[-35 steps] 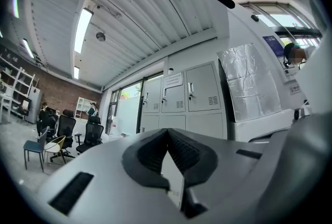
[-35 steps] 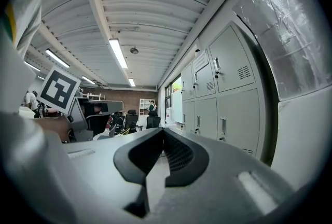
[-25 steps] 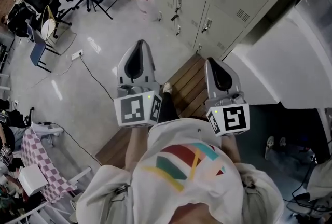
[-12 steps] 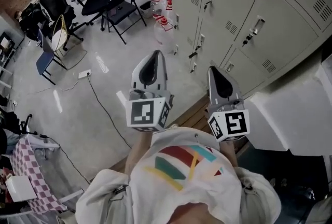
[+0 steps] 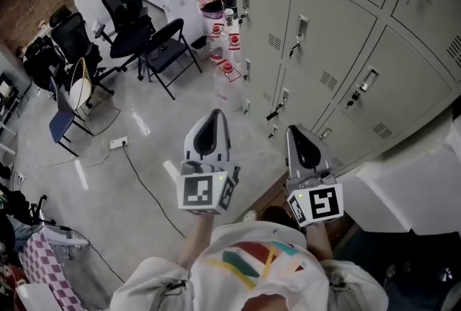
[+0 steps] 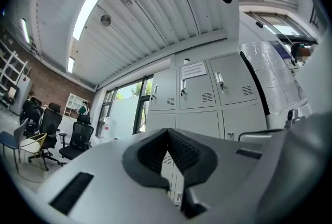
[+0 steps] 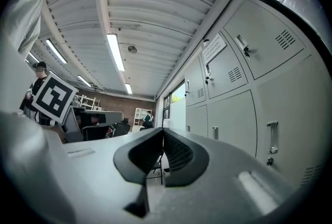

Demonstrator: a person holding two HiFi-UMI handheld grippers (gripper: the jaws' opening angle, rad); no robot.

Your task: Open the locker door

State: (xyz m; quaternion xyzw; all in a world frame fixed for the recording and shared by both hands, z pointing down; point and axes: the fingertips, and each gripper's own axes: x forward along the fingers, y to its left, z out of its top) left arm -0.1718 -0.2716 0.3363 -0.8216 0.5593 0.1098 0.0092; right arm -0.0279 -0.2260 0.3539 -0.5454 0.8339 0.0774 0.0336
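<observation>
The big wall of grey lockers (image 5: 338,29) stood in front and to the right of the person with every door shut. The wide floor (image 5: 144,129) on the left gave lots of room, and the black chairs (image 5: 137,29) were well apart from the claws. The left claw (image 5: 211,117) and the right claw (image 5: 297,133) were both squeezed closed on nothing and touched no door, so one could bump or slide off a small door handle (image 5: 369,80) unless it opened first, and the thin cable (image 5: 140,169) on the floor could catch a foot.
</observation>
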